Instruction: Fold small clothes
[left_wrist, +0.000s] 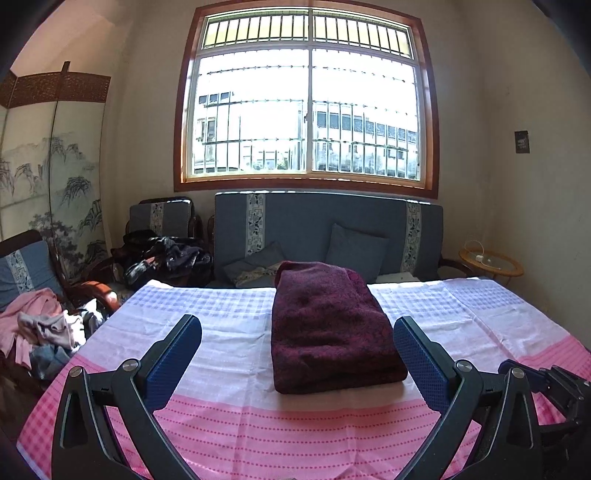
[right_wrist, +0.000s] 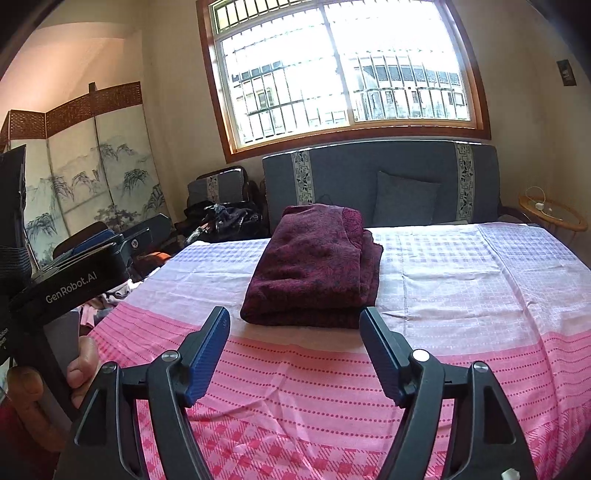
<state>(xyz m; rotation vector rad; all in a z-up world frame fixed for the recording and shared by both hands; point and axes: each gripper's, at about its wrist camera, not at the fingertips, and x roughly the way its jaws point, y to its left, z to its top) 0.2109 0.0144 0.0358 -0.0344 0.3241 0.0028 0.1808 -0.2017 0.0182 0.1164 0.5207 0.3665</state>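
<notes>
A dark maroon garment (left_wrist: 328, 325) lies folded into a thick rectangle on the pink and lilac checked cloth (left_wrist: 229, 424) that covers the table. It also shows in the right wrist view (right_wrist: 314, 266). My left gripper (left_wrist: 297, 325) is open and empty, held just in front of the folded garment, its blue pads (left_wrist: 173, 354) apart. My right gripper (right_wrist: 295, 317) is open and empty, close to the garment's near edge. The left gripper's body (right_wrist: 85, 266) shows at the left of the right wrist view.
A pile of loose pink and grey clothes (left_wrist: 44, 332) lies on a chair at the left. Dark clothes (left_wrist: 166, 258) are heaped on an armchair behind the table. A blue sofa (left_wrist: 325, 229) stands under the window, a small round side table (left_wrist: 491, 262) at right.
</notes>
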